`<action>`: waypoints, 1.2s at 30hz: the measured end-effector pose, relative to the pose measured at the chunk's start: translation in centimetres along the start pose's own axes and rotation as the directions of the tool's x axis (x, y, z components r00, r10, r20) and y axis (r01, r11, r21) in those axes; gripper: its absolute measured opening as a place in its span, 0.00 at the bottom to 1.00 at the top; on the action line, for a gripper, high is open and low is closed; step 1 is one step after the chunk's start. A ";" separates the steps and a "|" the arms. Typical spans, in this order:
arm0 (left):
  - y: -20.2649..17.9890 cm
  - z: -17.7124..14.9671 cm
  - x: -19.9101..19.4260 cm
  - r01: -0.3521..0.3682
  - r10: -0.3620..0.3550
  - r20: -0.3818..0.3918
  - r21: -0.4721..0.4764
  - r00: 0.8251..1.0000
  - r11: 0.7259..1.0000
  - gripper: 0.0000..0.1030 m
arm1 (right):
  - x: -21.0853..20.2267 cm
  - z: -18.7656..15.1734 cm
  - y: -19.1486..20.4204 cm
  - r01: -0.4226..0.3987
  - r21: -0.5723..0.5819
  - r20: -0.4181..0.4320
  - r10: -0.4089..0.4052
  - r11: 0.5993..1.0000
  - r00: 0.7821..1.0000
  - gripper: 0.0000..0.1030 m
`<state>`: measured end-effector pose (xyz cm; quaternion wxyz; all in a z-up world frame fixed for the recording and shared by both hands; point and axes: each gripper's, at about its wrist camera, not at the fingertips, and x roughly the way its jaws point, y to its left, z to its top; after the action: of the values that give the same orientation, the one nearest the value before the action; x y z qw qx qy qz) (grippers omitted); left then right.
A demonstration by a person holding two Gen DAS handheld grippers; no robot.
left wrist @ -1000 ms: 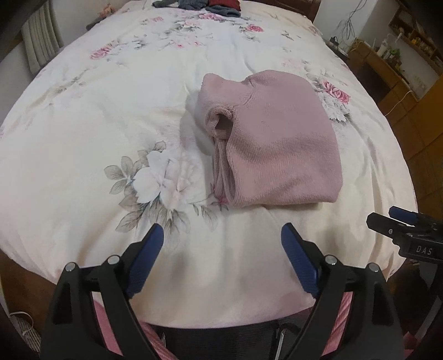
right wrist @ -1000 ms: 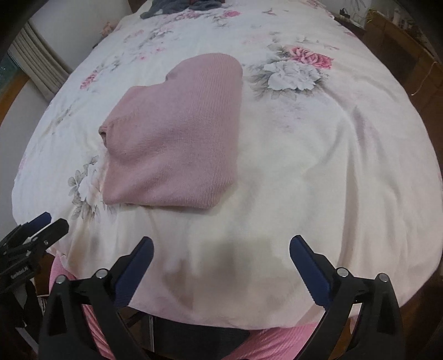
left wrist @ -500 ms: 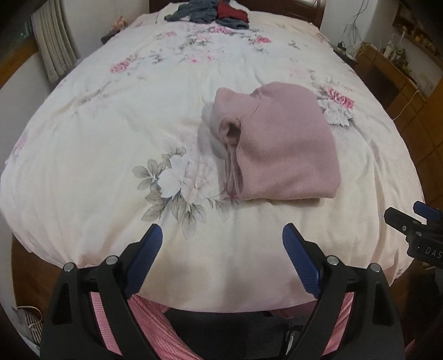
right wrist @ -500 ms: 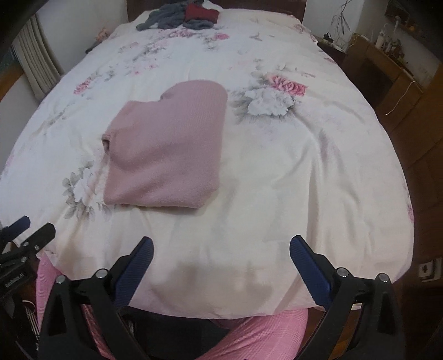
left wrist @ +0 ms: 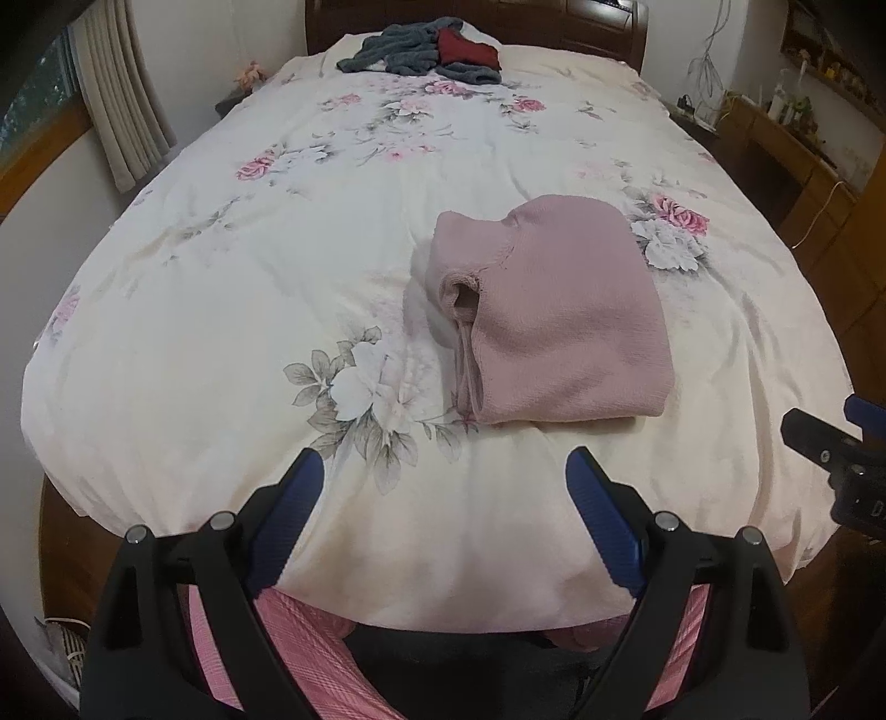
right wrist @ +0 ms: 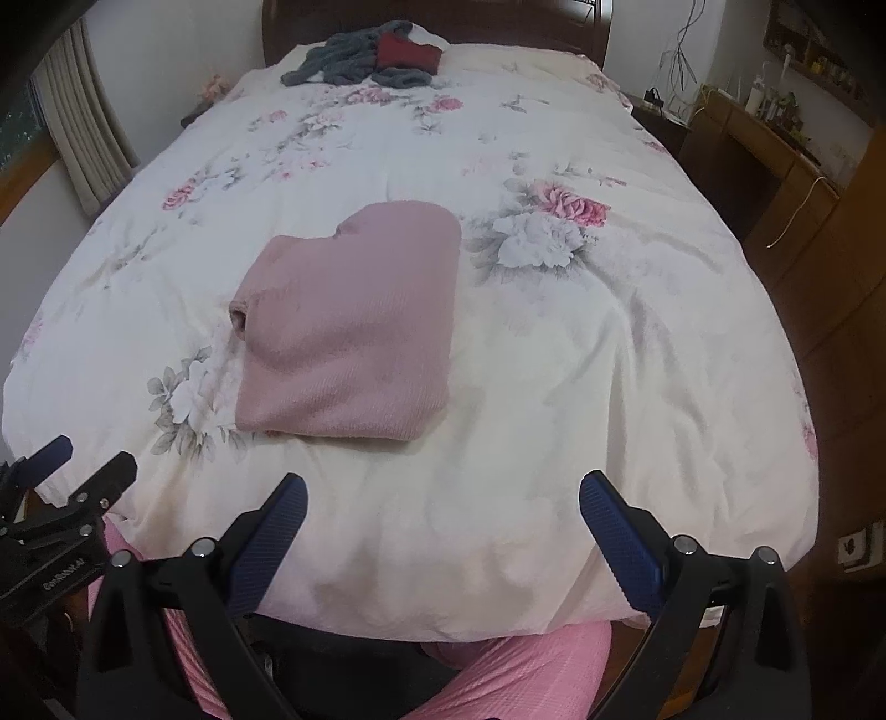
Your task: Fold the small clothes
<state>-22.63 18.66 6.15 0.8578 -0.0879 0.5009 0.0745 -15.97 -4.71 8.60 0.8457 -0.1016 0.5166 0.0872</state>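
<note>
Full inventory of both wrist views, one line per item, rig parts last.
pink knit garment: 1, dusty pink, folded, lying on the near half of the bed
bedspread: 1, cream with pink and grey flowers, covers the whole bed
grey clothes: 1 loose pile, grey, far end of the bed by the headboard
dark red garment: 1, dark red, on the grey pile
headboard: 1, dark wood, far end
curtain: 1, beige, left wall
wooden desk: 1, brown, right wall, small items on top too small to tell
person's legs: pink trousers, at the bed's near edge
left gripper: black with blue pads, open, empty
right gripper: black with blue pads, open, empty
</note>
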 end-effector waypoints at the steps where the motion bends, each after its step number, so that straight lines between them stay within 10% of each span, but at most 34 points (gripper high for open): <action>1: -0.1 0.0 0.1 -0.003 0.003 -0.003 0.002 1.000 1.000 0.86 | 0.0 0.1 0.0 -0.001 -0.002 0.001 0.001 1.000 1.000 0.96; 36: -1.8 0.8 1.4 -0.038 0.038 0.005 0.052 0.999 0.998 0.86 | 2.9 1.0 -0.9 0.018 0.050 -0.006 -0.018 0.999 1.000 0.96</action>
<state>-20.88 17.17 5.41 0.8592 -0.0560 0.5025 0.0781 -13.57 -5.16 6.58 0.8474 -0.0853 0.5198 0.0664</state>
